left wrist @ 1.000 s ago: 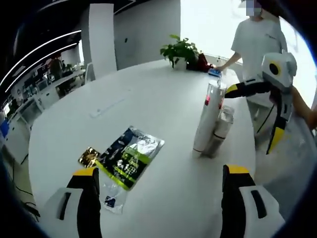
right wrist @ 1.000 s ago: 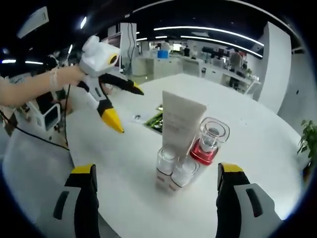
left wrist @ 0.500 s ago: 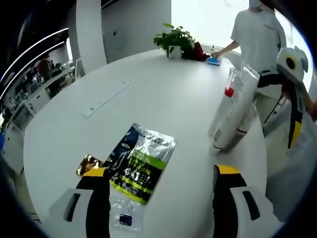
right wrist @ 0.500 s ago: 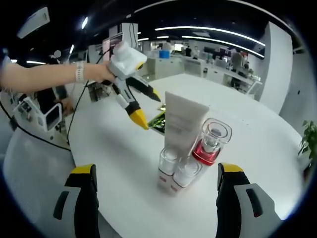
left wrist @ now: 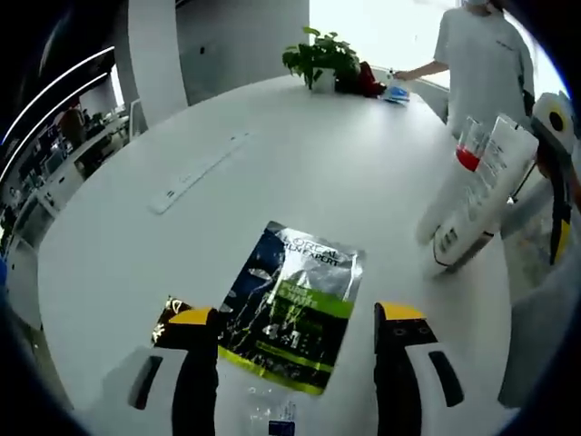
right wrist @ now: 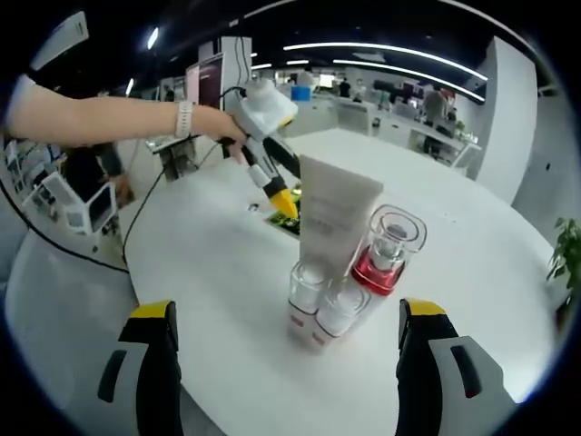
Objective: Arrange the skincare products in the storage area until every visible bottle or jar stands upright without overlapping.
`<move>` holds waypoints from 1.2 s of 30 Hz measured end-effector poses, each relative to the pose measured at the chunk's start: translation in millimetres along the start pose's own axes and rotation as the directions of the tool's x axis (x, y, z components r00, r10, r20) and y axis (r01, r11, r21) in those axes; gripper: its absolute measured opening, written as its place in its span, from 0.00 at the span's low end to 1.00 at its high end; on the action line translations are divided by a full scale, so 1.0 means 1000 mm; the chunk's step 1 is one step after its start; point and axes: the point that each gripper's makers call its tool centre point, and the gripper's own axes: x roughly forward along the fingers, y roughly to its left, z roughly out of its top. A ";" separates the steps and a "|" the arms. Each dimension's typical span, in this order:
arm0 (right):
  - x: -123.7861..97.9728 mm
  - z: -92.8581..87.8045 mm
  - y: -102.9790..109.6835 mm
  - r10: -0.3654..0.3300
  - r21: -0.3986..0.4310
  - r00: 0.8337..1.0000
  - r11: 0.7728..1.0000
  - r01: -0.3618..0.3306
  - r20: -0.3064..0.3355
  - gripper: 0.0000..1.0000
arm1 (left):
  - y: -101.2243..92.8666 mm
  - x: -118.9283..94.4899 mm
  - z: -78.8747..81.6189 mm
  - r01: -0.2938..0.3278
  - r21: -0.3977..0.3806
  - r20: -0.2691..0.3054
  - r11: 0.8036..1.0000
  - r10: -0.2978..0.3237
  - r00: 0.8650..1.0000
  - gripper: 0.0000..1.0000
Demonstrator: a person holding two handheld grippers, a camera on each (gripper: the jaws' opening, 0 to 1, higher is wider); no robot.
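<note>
A white tube (right wrist: 336,209) stands upright on the round white table (right wrist: 209,272). Beside it is a bottle with a red collar and clear cap (right wrist: 390,250), and two small clear jars (right wrist: 307,291) stand in front. My right gripper (right wrist: 288,312) is open, a little short of this group. In the left gripper view the tube (left wrist: 481,195) and the red-collared bottle (left wrist: 469,150) are at the far right. My left gripper (left wrist: 297,316) is open just above a dark blue and green sachet pack (left wrist: 290,304). Its yellow fingertips (right wrist: 285,202) hover over that pack (right wrist: 283,221).
A small gold sachet (left wrist: 169,318) and a clear packet (left wrist: 272,418) lie by the pack. A long white strip (left wrist: 195,173) lies mid-table, and a potted plant (left wrist: 322,56) stands at the far edge. A person in a white shirt (left wrist: 486,54) stands behind the table.
My left gripper has moved forward and down over the sachet pack, which now lies between its jaws. The right gripper and the group of bottles have stayed put.
</note>
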 end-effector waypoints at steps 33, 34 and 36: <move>0.001 -0.014 -0.010 -0.019 0.032 0.999 0.999 0.021 -0.046 1.00 | 0.043 0.042 -0.023 0.056 0.005 -0.149 0.998 -0.054 0.987 0.37; 0.001 -0.014 -0.010 -0.020 0.032 0.999 0.999 0.022 -0.046 1.00 | 0.045 0.042 -0.024 0.056 0.001 -0.153 0.998 -0.056 0.987 0.36; 0.001 -0.014 -0.011 -0.020 0.034 0.999 0.999 0.022 -0.048 1.00 | 0.046 0.042 -0.024 0.056 0.006 -0.156 0.998 -0.055 0.986 0.35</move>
